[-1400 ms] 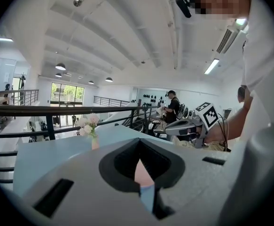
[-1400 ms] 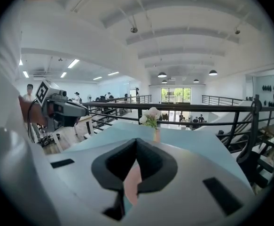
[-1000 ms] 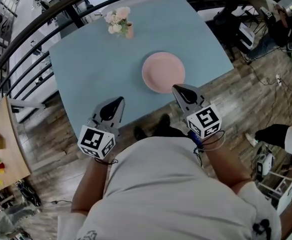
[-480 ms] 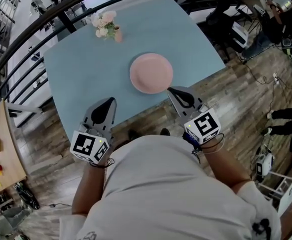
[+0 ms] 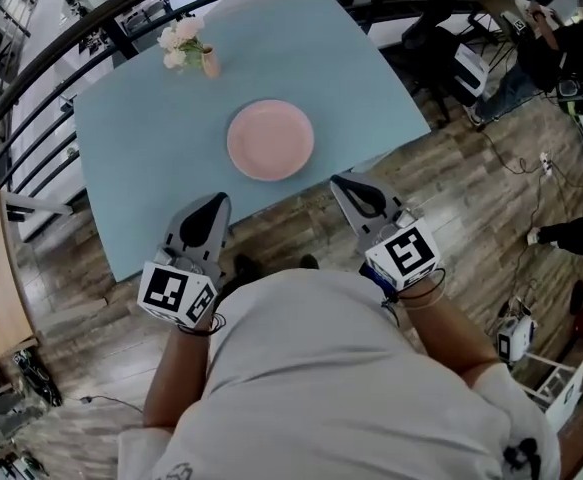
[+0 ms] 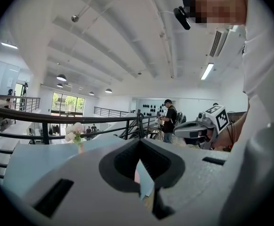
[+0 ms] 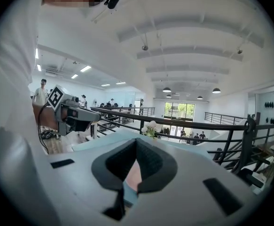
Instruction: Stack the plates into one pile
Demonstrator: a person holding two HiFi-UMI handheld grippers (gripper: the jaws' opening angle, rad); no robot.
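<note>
A pink plate pile [image 5: 270,140] is seen near the middle of the blue table [image 5: 131,168], slightly toward its near edge, with a small vase of flowers [image 5: 186,48] well apart at the far left corner. Whether more than one plate lies in the pile cannot be told from above. No other plate is seen on the table, so the stacking is judged complete or nearly so.

The left gripper [image 5: 214,203] and the right gripper [image 5: 343,182] are held off the table, above the wooden floor [image 5: 451,198] on the near side, each with its jaws pressed together and nothing pinched between them.

If the step in hand is a retreat from the pile, it is best done with the jaws kept together, both tools kept clear of the table's near edge, and the pile left untouched and squarely seated.
</note>
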